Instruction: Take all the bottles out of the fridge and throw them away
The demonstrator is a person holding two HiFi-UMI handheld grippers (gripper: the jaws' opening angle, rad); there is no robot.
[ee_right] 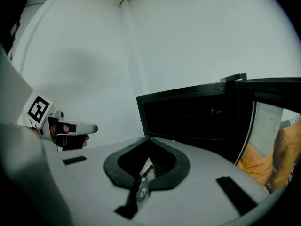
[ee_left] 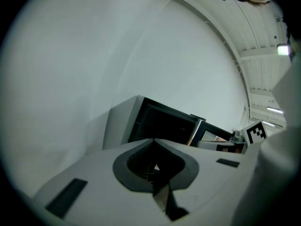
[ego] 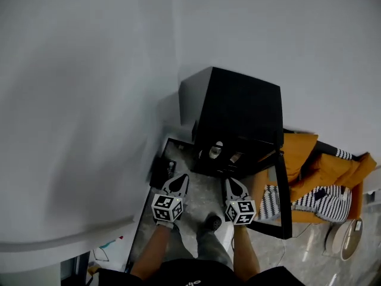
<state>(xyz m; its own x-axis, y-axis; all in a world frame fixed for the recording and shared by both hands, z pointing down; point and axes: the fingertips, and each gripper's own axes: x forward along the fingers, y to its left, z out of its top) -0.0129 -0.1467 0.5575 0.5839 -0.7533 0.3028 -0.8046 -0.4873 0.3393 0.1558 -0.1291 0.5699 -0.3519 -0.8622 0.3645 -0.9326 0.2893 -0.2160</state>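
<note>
White walls [ego: 89, 100] fill the upper half of the head view and meet in a corner at 12 o'clock. A black fridge [ego: 238, 109] stands in that corner, just right of centre, on a grey marbled floor [ego: 205, 195]. Its glass door [ego: 284, 201] with a black frame is swung wide open toward 4 o'clock. Orange fabric [ego: 324, 168] lies heaped at 3 o'clock beside the fridge, with a black-and-white striped cloth [ego: 321, 198] over its lower part.

The left gripper [ego: 180, 179] is at 6 o'clock, in front of the fridge opening and apart from it, pointing toward the cabinet. Its own view shows the jaws [ee_left: 153, 142] fully together with nothing between them. The right gripper [ego: 231, 182] is level with it, just to its 3 o'clock side, also clear of the fridge. Its jaws [ee_right: 149, 138] are likewise pressed together and empty. The fridge interior appears dark ahead of each gripper.

The bottles [ego: 217, 149] are inside the open fridge, seen from above as two small pale shapes near its front edge, at 12 o'clock from the grippers. Their labels and type are too small to tell. One dark shoe [ego: 212, 222] shows on the floor between the forearms.
</note>
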